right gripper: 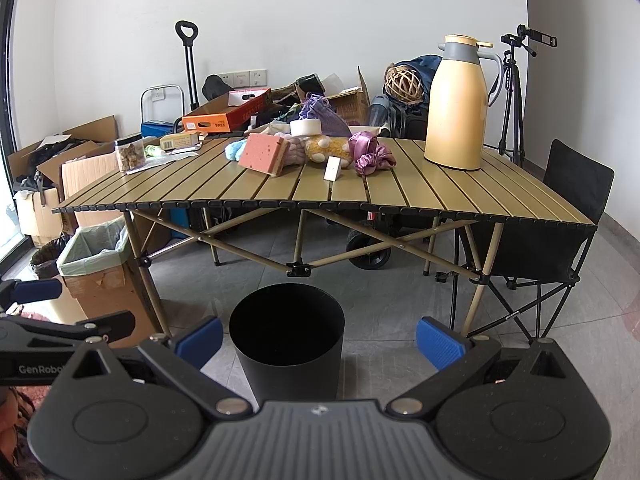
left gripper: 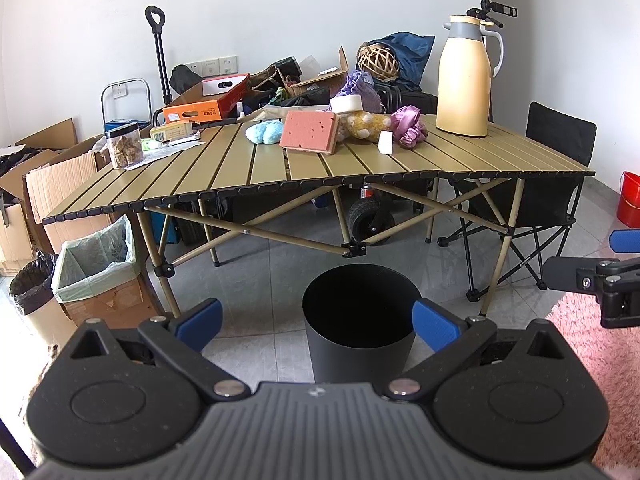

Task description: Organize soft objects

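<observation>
Even daylight, sharp centre, strong fisheye distortion at the edges.

Both views are bright and evenly lit. The table [left gripper: 304,160] is in focus; its front edge bows with lens curvature. Shadows beneath it are soft and diffuse. The floor [left gripper: 280,264] below the table shows faint pale reflections. In the right wrist view, brighter light enters at the far left of the table. Frame corners are vignetted black. The near gripper bodies appear slightly soft.

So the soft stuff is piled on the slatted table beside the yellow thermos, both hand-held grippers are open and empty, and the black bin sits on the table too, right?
Not quite: the black bin stands on the floor in front of the table, as the right wrist view shows. The rest holds: soft items like the pink sponge lie beside the yellow thermos, and both the left hand-held gripper and right hand-held gripper are open and empty.
</observation>
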`<state>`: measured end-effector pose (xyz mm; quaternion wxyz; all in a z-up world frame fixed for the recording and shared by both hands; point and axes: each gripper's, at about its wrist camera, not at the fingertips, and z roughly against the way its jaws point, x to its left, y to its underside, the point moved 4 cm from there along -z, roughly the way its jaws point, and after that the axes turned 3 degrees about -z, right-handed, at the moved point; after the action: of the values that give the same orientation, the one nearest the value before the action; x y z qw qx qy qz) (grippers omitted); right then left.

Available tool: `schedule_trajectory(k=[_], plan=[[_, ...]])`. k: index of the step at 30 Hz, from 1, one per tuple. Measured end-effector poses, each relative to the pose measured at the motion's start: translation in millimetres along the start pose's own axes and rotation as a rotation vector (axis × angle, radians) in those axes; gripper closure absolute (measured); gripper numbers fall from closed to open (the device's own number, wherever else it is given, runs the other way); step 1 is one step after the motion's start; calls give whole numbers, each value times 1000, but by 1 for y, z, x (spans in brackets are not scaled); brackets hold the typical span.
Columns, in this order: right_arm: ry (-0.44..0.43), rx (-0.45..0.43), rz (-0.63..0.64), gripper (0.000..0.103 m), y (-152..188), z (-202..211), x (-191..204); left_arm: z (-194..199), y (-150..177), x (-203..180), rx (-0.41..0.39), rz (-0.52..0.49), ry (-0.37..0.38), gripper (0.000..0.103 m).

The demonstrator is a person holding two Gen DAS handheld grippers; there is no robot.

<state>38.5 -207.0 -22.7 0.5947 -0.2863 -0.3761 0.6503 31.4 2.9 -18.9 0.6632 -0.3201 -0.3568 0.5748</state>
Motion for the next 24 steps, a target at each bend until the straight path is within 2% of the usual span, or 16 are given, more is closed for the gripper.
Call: schedule_trajectory(k=[24], plan=[[1,-1,-2,0,0,0,1,4,-3,-2,-4,-1,-1,0]])
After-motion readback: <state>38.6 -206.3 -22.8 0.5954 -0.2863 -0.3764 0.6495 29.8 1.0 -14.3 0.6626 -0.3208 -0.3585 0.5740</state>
